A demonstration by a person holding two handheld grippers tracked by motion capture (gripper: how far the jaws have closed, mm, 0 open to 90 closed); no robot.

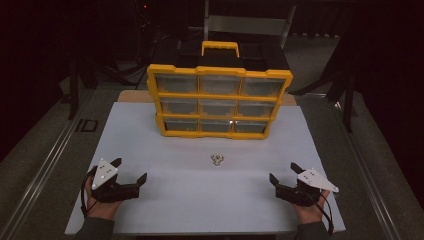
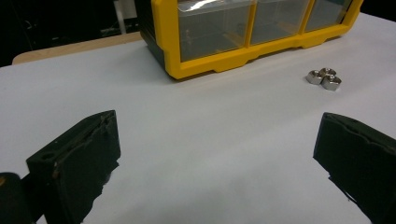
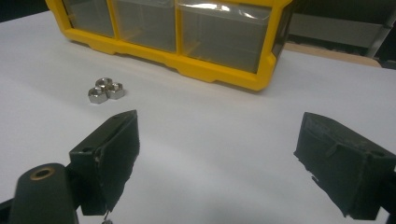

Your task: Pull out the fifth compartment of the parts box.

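Observation:
A yellow organizer case with clear drawers stands upright at the far middle of the white board. Three steel hex nuts lie clustered on the board in front of it; the nuts sit ahead and right in the left gripper view, and the nuts ahead and left in the right gripper view. My left gripper rests near the front left, open and holding nothing. My right gripper rests near the front right, open and holding nothing. Both are well short of the nuts.
The case has a yellow carry handle on top. A wooden strip shows behind the board. Metal rails run along both table sides. Dark stands and a grey frame sit behind the case.

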